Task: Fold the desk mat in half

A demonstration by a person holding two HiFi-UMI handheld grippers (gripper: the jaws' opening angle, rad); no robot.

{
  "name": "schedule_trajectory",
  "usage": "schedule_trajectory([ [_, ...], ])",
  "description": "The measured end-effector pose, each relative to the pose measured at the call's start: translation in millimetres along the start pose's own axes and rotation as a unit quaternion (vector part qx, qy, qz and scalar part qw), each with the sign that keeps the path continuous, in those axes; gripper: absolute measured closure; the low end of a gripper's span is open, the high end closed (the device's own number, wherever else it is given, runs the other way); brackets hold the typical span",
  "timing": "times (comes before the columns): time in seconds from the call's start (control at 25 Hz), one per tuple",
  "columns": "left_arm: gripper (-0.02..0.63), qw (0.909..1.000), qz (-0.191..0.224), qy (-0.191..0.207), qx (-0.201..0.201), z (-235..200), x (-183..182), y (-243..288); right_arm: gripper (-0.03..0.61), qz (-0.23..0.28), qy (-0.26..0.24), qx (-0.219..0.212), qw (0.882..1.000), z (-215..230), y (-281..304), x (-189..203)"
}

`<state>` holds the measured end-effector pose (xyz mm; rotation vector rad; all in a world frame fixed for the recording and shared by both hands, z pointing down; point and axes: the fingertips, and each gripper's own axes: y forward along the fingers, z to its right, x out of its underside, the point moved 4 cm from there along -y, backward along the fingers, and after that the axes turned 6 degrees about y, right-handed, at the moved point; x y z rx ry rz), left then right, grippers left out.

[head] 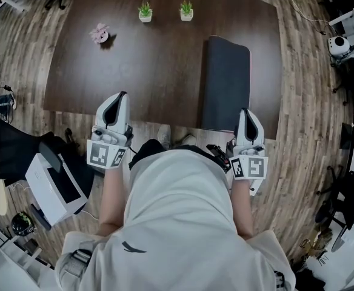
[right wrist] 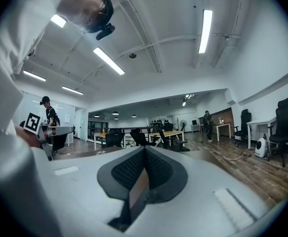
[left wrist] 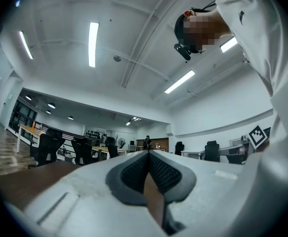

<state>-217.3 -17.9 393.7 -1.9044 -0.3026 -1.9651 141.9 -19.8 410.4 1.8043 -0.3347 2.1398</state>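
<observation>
The dark desk mat [head: 225, 83] lies folded into a narrow strip on the right part of the brown table [head: 134, 71], with its rounded fold at the far end. My right gripper [head: 245, 111] hangs just over the mat's near edge, shut, with nothing in it. At the table's near edge, well left of the mat, my left gripper [head: 122, 96] is shut and empty. In the left gripper view the jaws [left wrist: 148, 152] meet with no gap, and in the right gripper view [right wrist: 144, 149] they also meet. Both point out level across the room.
Two small potted plants [head: 145, 11] [head: 186, 10] and a pink flower pot [head: 100, 33] stand at the table's far side. A black chair [head: 7, 150] and a white box [head: 53, 187] sit on the floor at my left. More desks and chairs stand at the right.
</observation>
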Motion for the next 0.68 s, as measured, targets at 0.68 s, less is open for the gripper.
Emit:
schedule_trajectory([
  [0.68,0.611,1.0,-0.001,0.008,0.001,-0.4,-3.2,3.1,0.578,0.002,0.005,-0.003,1.0,3.6,4.0,-4.2],
])
